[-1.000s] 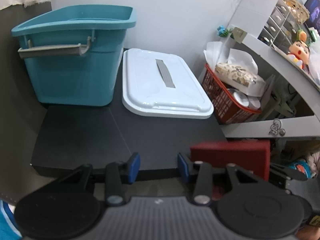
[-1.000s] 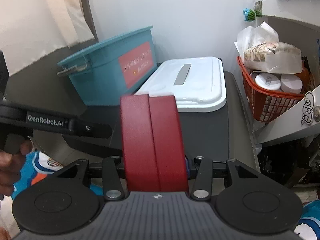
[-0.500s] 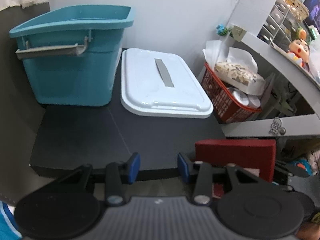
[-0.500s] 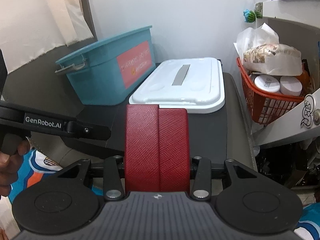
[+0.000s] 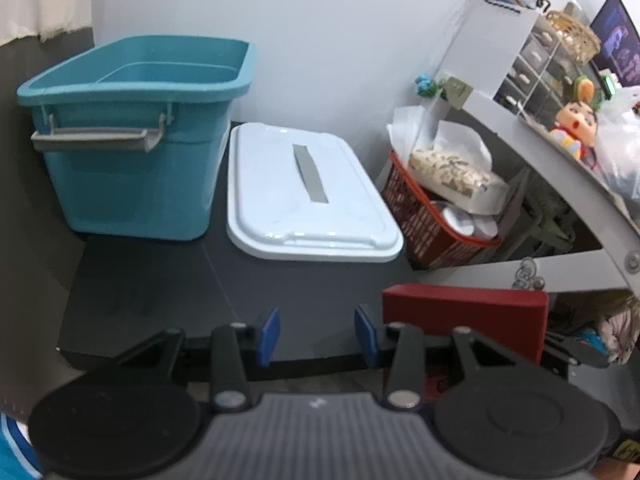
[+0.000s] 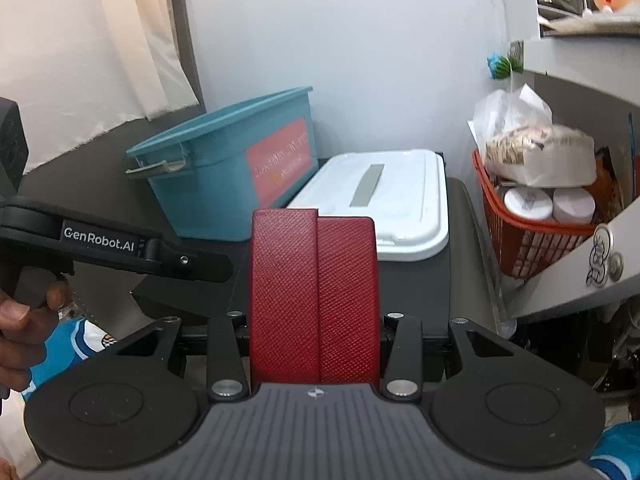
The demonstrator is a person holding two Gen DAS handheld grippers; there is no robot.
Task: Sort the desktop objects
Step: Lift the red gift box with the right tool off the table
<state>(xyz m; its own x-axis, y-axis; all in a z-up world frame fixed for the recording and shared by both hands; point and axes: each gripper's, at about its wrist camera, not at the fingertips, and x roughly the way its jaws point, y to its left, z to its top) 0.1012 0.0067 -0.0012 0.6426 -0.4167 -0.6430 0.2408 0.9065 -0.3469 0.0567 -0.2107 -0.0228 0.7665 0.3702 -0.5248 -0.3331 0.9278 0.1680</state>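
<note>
The right gripper (image 6: 316,320) was clamped on a stiff, grippy red case (image 6: 314,300) at lower centre; the left gripper (image 5: 316,334) stood apart, empty.

A plain white wall (image 5: 340,32) backs the black desktop (image 5: 160,280), a pale curtain (image 6: 80,40) alongside.

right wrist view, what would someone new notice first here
The red case fills the middle, clamped in the right gripper above the black table. Behind it stand an open teal bin at left and its white lid lying flat beside it. An orange basket of packets sits far right.
</note>
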